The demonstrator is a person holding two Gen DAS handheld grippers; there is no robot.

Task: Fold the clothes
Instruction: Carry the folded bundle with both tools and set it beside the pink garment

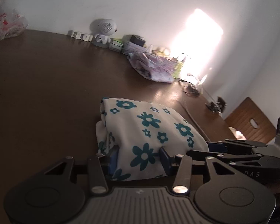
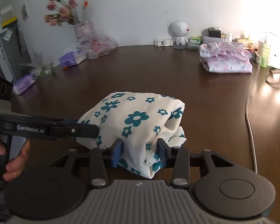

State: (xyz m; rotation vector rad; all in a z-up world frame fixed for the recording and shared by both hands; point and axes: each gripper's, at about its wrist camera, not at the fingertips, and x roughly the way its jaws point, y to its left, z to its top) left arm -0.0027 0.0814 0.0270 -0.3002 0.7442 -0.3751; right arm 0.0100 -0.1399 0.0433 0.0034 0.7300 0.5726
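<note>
A folded white garment with teal flowers (image 2: 140,115) is held as a thick bundle just over the brown table (image 2: 158,71). My right gripper (image 2: 140,149) is shut on its near right end, blue pads pressing into bunched cloth. My left gripper (image 1: 139,156) is shut on the near left end of the same garment (image 1: 149,123). In the right wrist view the left gripper (image 2: 91,128) comes in from the left, a hand (image 2: 13,160) on its handle. In the left wrist view the right gripper (image 1: 214,146) reaches the garment's right edge.
A folded pink-patterned garment (image 2: 225,59) lies at the back right. A white robot-shaped speaker (image 2: 179,31), small boxes and bottles line the wall. A vase of flowers (image 2: 82,29) and plastic bags stand at the back left. A white cable (image 2: 250,123) runs along the right.
</note>
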